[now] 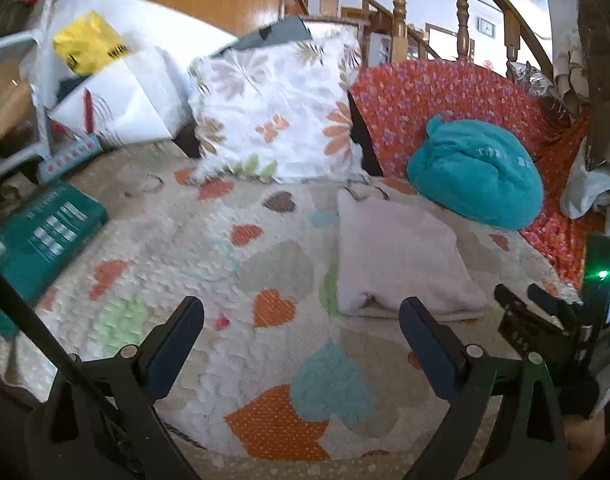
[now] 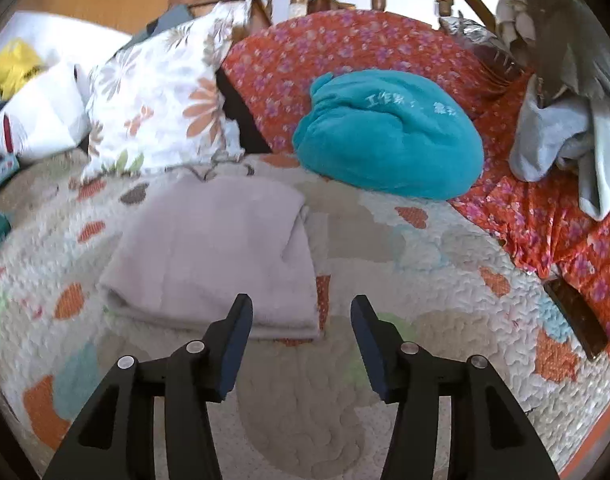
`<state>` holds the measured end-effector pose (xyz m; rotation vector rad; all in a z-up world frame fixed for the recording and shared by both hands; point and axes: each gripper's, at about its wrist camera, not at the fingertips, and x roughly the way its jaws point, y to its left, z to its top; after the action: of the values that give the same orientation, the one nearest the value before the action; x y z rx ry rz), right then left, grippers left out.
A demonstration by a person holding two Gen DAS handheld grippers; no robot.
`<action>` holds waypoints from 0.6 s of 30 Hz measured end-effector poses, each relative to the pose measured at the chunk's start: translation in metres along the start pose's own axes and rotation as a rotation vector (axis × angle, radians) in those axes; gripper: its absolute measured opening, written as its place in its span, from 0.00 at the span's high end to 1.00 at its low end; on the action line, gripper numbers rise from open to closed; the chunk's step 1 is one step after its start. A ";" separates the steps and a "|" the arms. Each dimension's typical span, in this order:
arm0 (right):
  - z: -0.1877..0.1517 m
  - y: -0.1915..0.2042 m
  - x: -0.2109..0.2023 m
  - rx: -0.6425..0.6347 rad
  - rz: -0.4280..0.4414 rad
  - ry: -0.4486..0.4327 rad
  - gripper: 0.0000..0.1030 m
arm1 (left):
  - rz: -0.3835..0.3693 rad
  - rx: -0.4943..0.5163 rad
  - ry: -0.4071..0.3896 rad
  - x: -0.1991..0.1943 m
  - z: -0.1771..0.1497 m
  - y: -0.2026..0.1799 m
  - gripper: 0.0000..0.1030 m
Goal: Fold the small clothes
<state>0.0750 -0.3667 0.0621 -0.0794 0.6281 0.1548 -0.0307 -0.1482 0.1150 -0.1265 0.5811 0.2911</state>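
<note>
A pale pink garment (image 1: 401, 256) lies folded into a flat rectangle on the heart-patterned quilt (image 1: 233, 264). In the right wrist view the garment (image 2: 213, 256) lies just ahead and left of my right gripper (image 2: 301, 312), which is open and empty over the quilt (image 2: 445, 280). My left gripper (image 1: 301, 312) is open and empty, held over the quilt to the left of the garment. My right gripper also shows at the right edge of the left wrist view (image 1: 525, 296).
A teal plush bundle (image 2: 389, 132) rests behind the garment against an orange floral cover (image 2: 345, 40). A floral pillow (image 1: 277, 112) stands at the back. A teal box (image 1: 41, 236) sits at the left. Grey cloth (image 2: 565, 140) hangs at the right. A dark flat object (image 2: 577, 320) lies at the quilt's right edge.
</note>
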 end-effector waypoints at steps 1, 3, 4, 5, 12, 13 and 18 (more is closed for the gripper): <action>0.002 0.001 -0.006 0.009 0.013 -0.021 0.40 | 0.027 0.007 -0.018 -0.005 0.001 -0.001 0.03; 0.005 0.005 -0.014 0.010 0.025 -0.052 0.33 | 0.044 0.010 -0.040 -0.012 0.003 -0.001 0.00; 0.006 0.009 -0.019 0.002 0.035 -0.069 0.33 | 0.050 0.004 -0.049 -0.014 0.005 -0.001 0.00; 0.007 0.012 -0.021 -0.006 0.039 -0.077 0.32 | 0.048 0.000 -0.051 -0.016 0.007 -0.002 0.00; 0.005 0.027 -0.023 -0.072 0.093 -0.054 0.17 | -0.038 0.034 -0.086 -0.012 0.014 -0.019 0.00; 0.004 0.028 -0.021 -0.082 0.090 -0.047 0.17 | -0.050 0.054 -0.070 -0.006 0.012 -0.023 0.00; -0.005 0.022 -0.006 -0.087 0.059 0.022 0.17 | -0.103 0.089 0.042 0.038 -0.003 -0.036 0.00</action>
<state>0.0632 -0.3460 0.0613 -0.1472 0.6460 0.2388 0.0092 -0.1737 0.0925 -0.0763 0.6258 0.1630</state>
